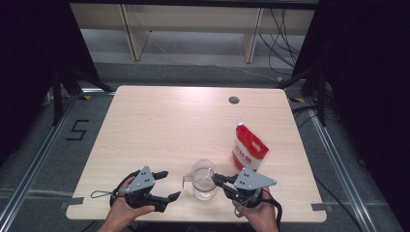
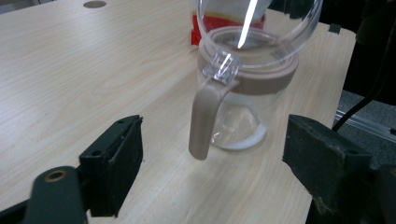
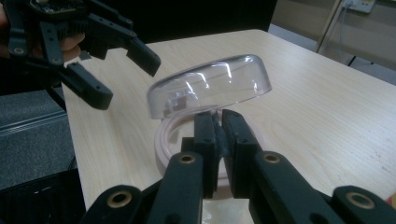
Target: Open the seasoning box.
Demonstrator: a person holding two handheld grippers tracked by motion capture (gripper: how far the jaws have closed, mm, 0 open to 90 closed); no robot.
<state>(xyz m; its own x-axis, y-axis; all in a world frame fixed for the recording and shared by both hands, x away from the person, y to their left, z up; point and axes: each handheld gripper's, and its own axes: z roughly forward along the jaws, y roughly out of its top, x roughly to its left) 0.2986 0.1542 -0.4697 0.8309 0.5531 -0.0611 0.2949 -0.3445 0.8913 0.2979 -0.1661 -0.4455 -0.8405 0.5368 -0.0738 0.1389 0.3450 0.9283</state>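
One clear jar (image 1: 203, 180) stands near the table's (image 1: 159, 121) near edge, between your two grippers, its hinged lid (image 3: 210, 86) tipped up. Your right gripper (image 3: 219, 140) has its jaws together, clamped on the jar's beige rim (image 3: 168, 135). Your left gripper (image 1: 164, 186) sits just left of the jar, jaws wide apart, with the beige handle (image 2: 203, 121) ahead of them and untouched. A little white residue lies in the jar's bottom. Farther right stands a red-and-white pouch (image 1: 247, 147).

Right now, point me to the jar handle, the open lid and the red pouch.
handle (image 2: 204, 122), left gripper view, middle of the beige grip.
lid (image 3: 210, 86), right gripper view, clear dome's side.
red pouch (image 1: 248, 149), high view, front face.
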